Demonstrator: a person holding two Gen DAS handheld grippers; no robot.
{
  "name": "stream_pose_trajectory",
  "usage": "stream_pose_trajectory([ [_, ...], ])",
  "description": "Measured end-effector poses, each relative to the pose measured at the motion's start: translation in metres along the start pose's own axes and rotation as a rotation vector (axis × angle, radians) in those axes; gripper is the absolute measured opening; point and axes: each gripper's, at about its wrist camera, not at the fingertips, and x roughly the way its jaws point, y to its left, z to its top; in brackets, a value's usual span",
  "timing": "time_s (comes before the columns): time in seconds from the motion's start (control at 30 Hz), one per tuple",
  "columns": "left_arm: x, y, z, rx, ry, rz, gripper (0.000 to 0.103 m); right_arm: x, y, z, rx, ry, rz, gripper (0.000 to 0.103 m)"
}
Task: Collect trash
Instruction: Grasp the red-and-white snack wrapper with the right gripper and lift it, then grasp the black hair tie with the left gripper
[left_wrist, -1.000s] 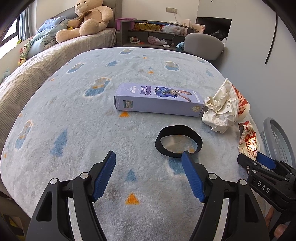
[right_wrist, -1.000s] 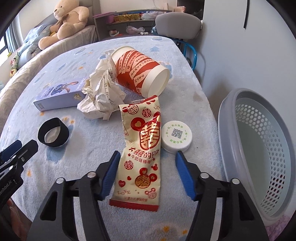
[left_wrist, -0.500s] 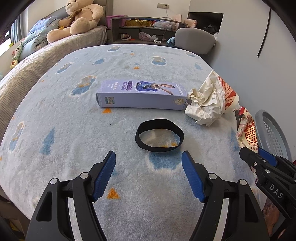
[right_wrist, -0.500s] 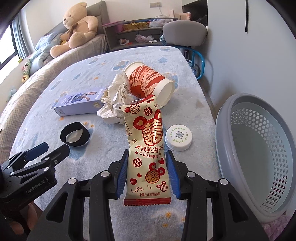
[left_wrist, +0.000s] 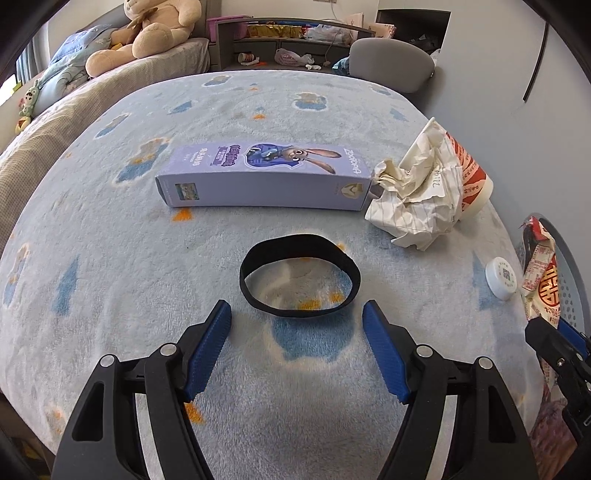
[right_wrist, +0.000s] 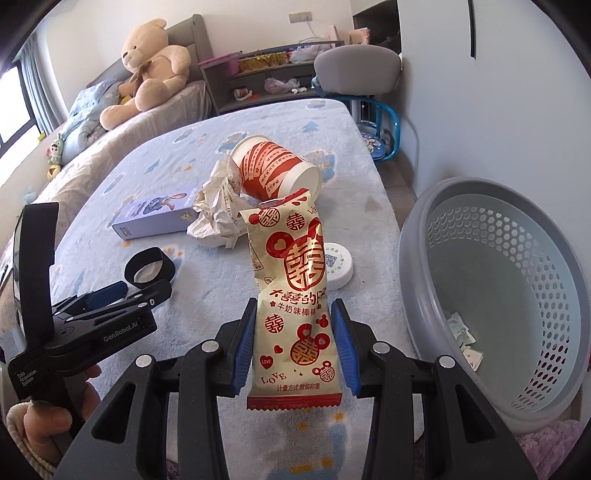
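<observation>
Above the right edge of the bed (right_wrist: 332, 122), the right claw (right_wrist: 293, 341) is clamped on the lower half of a red-and-cream snack wrapper (right_wrist: 291, 280), its top curling free. Light, thin and slippery, it looks best pinched across its width. The grey basket (right_wrist: 417, 280) waits just beside. The left claw (left_wrist: 295, 347) stands wide open, empty, near a black band (left_wrist: 299, 275).

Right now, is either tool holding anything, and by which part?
Right tool: shut on the snack packet, pads pressing on the side edges of its lower half. Left tool: open, nothing held; black band lies ahead.
</observation>
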Motion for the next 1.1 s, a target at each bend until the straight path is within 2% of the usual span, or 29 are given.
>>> stream_pose_trajectory([
  [0.07,0.002,-0.002,0.002,0.005,-0.002,0.002,0.074,0.001,-0.001,0.0,0.006,0.001,0.004,0.039],
  [0.37,0.013,-0.007,0.016,0.007,-0.018,0.031,0.074,0.005,-0.003,0.0,0.009,0.009,0.016,0.039],
  [0.43,0.012,-0.007,0.016,0.009,-0.023,0.033,0.066,0.006,-0.003,0.0,0.01,0.007,0.016,0.039],
  [0.47,0.011,-0.006,0.016,0.013,-0.025,0.039,0.059,0.005,-0.003,0.0,0.011,0.006,0.016,0.039],
  [0.57,0.007,-0.003,0.013,0.015,-0.02,0.024,0.045,0.005,-0.003,-0.001,0.01,0.004,0.019,0.039],
  [0.63,0.002,-0.001,0.01,0.012,-0.015,0.01,0.04,0.002,-0.003,-0.001,0.008,-0.001,0.021,0.039],
  [0.9,-0.037,-0.009,-0.004,0.024,-0.05,-0.019,0.039,-0.018,-0.005,-0.004,0.01,-0.038,0.033,0.039],
  [1.1,-0.066,-0.036,-0.005,0.072,-0.095,-0.043,0.039,-0.038,-0.018,-0.011,0.03,-0.07,0.028,0.039],
])
